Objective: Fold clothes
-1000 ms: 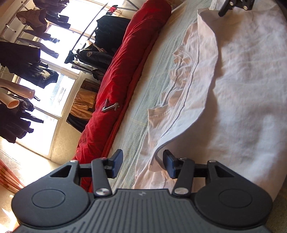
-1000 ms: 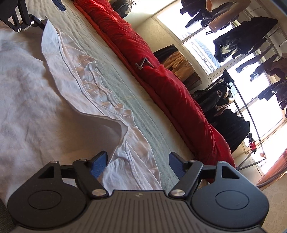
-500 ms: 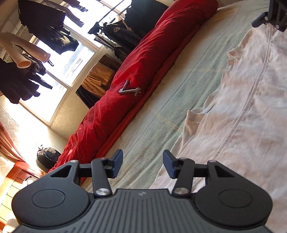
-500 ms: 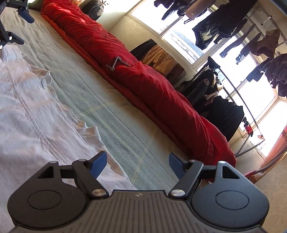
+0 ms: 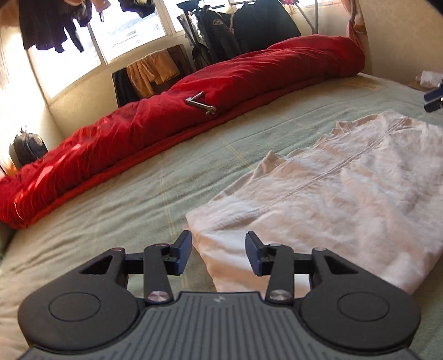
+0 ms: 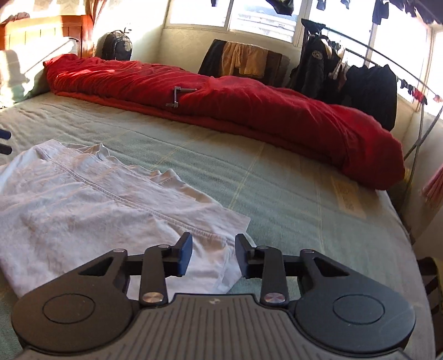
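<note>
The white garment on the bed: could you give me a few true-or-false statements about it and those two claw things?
1. The white garment lies folded on the green bed cover. True.
2. The left gripper is clamped on the garment. False: its jaws are open, holding nothing.
3. The right gripper is open. True.
4. The red duvet covers the garment. False: it lies apart, along the bed's far side.
5. A metal crank rests on the duvet. True.

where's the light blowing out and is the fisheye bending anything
Left wrist view: windows blown white, red duvet and bed edge bowed, white garment sharp. Right wrist view: windows and left wall overexposed, clothes rail curved, shiny patches on the duvet.
</note>
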`<state>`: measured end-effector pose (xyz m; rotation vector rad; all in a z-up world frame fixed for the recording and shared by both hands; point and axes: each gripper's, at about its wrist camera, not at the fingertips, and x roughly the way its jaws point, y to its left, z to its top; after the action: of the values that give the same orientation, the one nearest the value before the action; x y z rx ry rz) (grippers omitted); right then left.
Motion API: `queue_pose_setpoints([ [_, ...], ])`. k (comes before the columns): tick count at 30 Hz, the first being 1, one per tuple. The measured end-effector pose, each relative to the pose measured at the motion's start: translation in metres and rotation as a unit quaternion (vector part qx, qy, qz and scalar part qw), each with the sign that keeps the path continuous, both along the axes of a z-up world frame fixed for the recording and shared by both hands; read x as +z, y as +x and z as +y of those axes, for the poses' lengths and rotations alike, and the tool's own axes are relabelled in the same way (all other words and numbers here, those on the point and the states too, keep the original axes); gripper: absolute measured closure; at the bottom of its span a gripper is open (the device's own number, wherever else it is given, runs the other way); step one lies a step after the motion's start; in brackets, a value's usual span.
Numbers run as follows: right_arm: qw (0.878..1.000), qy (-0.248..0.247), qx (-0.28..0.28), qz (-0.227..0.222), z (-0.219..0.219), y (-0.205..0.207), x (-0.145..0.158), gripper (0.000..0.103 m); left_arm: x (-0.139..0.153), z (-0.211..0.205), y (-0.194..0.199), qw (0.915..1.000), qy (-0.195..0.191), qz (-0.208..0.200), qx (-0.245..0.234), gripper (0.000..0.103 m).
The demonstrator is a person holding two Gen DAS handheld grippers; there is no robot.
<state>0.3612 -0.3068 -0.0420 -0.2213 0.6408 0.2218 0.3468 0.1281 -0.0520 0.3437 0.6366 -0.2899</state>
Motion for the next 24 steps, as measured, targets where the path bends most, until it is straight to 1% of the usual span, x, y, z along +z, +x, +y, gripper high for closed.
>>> queue_pose_setpoints([
  [3, 0.999, 0.042, -0.014, 0.021, -0.009, -0.004, -0.012, 0.07, -0.007, 0.005, -0.008, 0.9988, -0.041, 0.024, -0.007, 0.063],
  [5, 0.998, 0.059, -0.016, 0.028, -0.008, -0.007, -0.018, 0.07, -0.013, 0.007, -0.008, 0.9966, -0.067, 0.047, -0.009, 0.063],
  [6, 0.997, 0.067, -0.016, 0.032, -0.007, -0.008, -0.021, 0.07, -0.018, 0.008, -0.007, 0.9958, -0.071, 0.057, -0.007, 0.062],
  [7, 0.997, 0.069, -0.016, 0.038, -0.006, -0.01, -0.024, 0.07, -0.024, 0.007, -0.005, 0.9962, -0.059, 0.064, -0.001, 0.061],
  [8, 0.997, 0.067, -0.018, 0.042, -0.005, -0.012, -0.026, 0.07, -0.03, 0.005, -0.002, 0.9967, -0.04, 0.07, 0.006, 0.056],
  [9, 0.997, 0.063, -0.022, 0.047, -0.006, -0.013, -0.029, 0.07, -0.032, 0.006, 0.0, 0.9966, -0.035, 0.073, 0.014, 0.055],
  [11, 0.997, 0.055, -0.028, 0.056, -0.008, -0.018, -0.032, 0.07, -0.032, 0.01, 0.003, 0.9958, -0.039, 0.078, 0.029, 0.056],
  [12, 0.996, 0.057, -0.031, 0.055, -0.011, -0.022, -0.03, 0.07, -0.03, 0.012, 0.003, 0.9959, -0.038, 0.073, 0.039, 0.056],
  [13, 0.996, 0.059, -0.033, 0.053, -0.013, -0.025, -0.029, 0.07, -0.025, 0.014, 0.002, 0.9962, -0.038, 0.062, 0.048, 0.059],
  [14, 0.996, 0.061, -0.036, 0.051, -0.016, -0.029, -0.027, 0.07, -0.02, 0.016, 0.001, 0.9962, -0.048, 0.053, 0.05, 0.065],
  [16, 0.996, 0.066, -0.035, 0.049, -0.015, -0.031, -0.025, 0.07, -0.012, 0.02, 0.002, 0.9942, -0.088, 0.046, 0.04, 0.064],
  [17, 0.996, 0.07, -0.031, 0.047, -0.012, -0.03, -0.024, 0.07, -0.01, 0.02, 0.005, 0.9925, -0.108, 0.047, 0.033, 0.064],
  [19, 0.996, 0.076, -0.024, 0.045, -0.006, -0.028, -0.021, 0.07, -0.012, 0.015, 0.017, 0.9893, -0.131, 0.057, 0.025, 0.064],
  [21, 0.996, 0.083, -0.017, 0.042, 0.0, -0.026, -0.019, 0.07, -0.022, 0.009, 0.034, 0.9877, -0.136, 0.071, 0.032, 0.061],
  [23, 0.995, 0.089, -0.01, 0.039, 0.006, -0.024, -0.017, 0.07, -0.037, 0.008, 0.055, 0.9846, -0.135, 0.091, 0.064, 0.06],
  [24, 0.995, 0.093, -0.006, 0.038, 0.009, -0.023, -0.016, 0.069, -0.042, 0.01, 0.065, 0.9833, -0.133, 0.093, 0.081, 0.058],
])
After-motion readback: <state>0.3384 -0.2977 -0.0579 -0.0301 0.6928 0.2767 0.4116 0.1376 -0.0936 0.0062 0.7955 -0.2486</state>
